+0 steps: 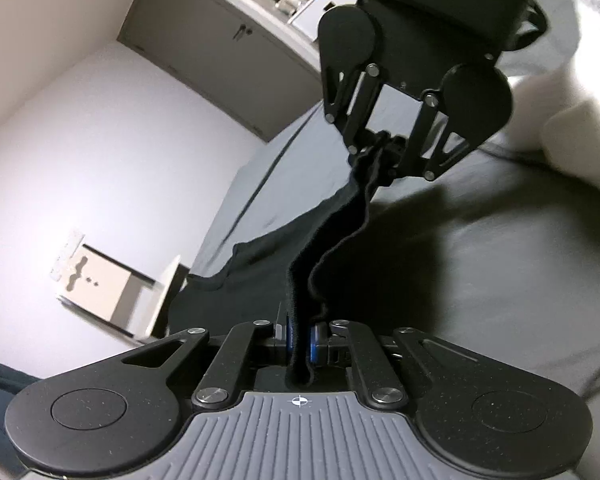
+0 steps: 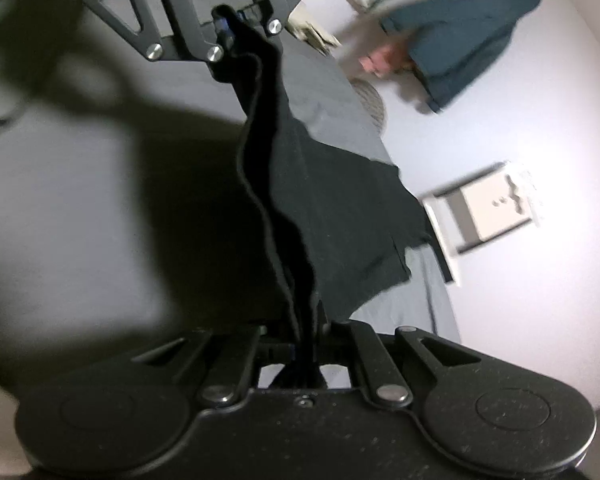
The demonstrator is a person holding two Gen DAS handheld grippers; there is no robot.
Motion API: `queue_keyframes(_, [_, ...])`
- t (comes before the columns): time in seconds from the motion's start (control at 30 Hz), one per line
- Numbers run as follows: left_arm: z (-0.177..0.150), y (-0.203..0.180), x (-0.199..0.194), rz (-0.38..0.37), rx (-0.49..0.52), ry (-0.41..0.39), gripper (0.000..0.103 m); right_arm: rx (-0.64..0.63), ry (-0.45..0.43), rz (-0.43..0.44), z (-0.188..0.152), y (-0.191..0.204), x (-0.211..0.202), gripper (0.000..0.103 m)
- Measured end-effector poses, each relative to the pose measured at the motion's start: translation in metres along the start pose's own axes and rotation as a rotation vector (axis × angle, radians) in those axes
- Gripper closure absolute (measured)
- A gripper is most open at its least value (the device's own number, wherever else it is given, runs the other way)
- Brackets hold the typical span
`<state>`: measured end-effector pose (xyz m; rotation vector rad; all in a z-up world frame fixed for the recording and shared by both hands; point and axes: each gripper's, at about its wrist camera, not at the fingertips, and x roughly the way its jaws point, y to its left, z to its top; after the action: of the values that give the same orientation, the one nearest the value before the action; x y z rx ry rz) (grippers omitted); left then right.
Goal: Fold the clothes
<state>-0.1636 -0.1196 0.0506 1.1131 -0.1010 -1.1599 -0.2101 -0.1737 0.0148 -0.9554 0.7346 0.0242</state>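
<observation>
Now the black garment (image 1: 332,216) is strung up over the grey bed (image 1: 500,264), its bunched edge running straight from gripper to gripper, the rest hanging to one side. Left gripper (image 1: 300,336) faces the right gripper (image 1: 384,148) head-on, each pinching that edge tight. No readable writing.

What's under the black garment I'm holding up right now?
Under the black garment, stretched between left gripper and right gripper, lies grey bedding. Its hanging part covers the bedding directly below, so anything there is hidden.
</observation>
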Motion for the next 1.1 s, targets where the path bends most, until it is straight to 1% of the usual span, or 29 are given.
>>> queue_keyframes(0.07, [-0.001,0.004,-0.010,-0.020,-0.012,-0.018,0.096,-0.008,-0.030,0.072,0.003,-0.005,-0.015,0.096])
queue_keyframes(0.13, [-0.003,0.007,-0.027,-0.060,0.011,-0.036,0.096,-0.019,-0.061,0.172,0.006,-0.012,-0.033,0.096])
queue_keyframes(0.17, [-0.004,0.008,-0.035,-0.082,0.023,-0.045,0.096,-0.017,-0.076,0.233,0.007,-0.017,-0.042,0.096])
queue_keyframes(0.2, [-0.002,0.010,-0.045,-0.114,0.013,-0.055,0.096,-0.014,-0.091,0.296,0.008,-0.023,-0.050,0.096])
queue_keyframes(0.3, [0.007,0.014,-0.070,-0.215,-0.033,-0.081,0.096,-0.018,-0.130,0.497,0.012,-0.036,-0.073,0.096])
queue_keyframes(0.33, [0.011,0.016,-0.076,-0.248,-0.055,-0.086,0.096,-0.004,-0.125,0.566,0.014,-0.041,-0.077,0.096])
queue_keyframes(0.4, [0.013,0.020,-0.078,-0.279,-0.083,-0.077,0.096,0.019,-0.134,0.618,0.015,-0.047,-0.079,0.096])
queue_keyframes(0.43, [0.012,0.023,-0.075,-0.286,-0.092,-0.065,0.096,0.029,-0.134,0.621,0.016,-0.049,-0.079,0.096])
queue_keyframes(0.57, [0.005,0.033,-0.050,-0.287,-0.125,0.006,0.096,0.061,-0.107,0.561,0.022,-0.059,-0.064,0.096])
queue_keyframes(0.67, [0.001,0.049,-0.017,-0.258,-0.141,0.039,0.096,0.079,-0.075,0.534,0.027,-0.066,-0.050,0.096])
queue_keyframes(0.77, [0.001,0.068,0.021,-0.235,-0.174,0.069,0.096,0.154,-0.035,0.526,0.024,-0.083,-0.026,0.096])
queue_keyframes(0.87, [-0.003,0.079,0.055,-0.256,-0.259,0.119,0.096,0.329,0.001,0.549,0.011,-0.100,0.006,0.095])
queue_keyframes(0.97, [-0.018,0.081,0.092,-0.276,-0.319,0.180,0.096,0.519,0.023,0.589,-0.003,-0.114,0.041,0.095])
queue_keyframes(1.03, [-0.027,0.084,0.109,-0.297,-0.384,0.215,0.096,0.647,0.037,0.604,-0.015,-0.118,0.060,0.093])
queue_keyframes(1.1, [-0.036,0.086,0.126,-0.312,-0.445,0.243,0.096,0.770,0.048,0.613,-0.028,-0.120,0.075,0.082])
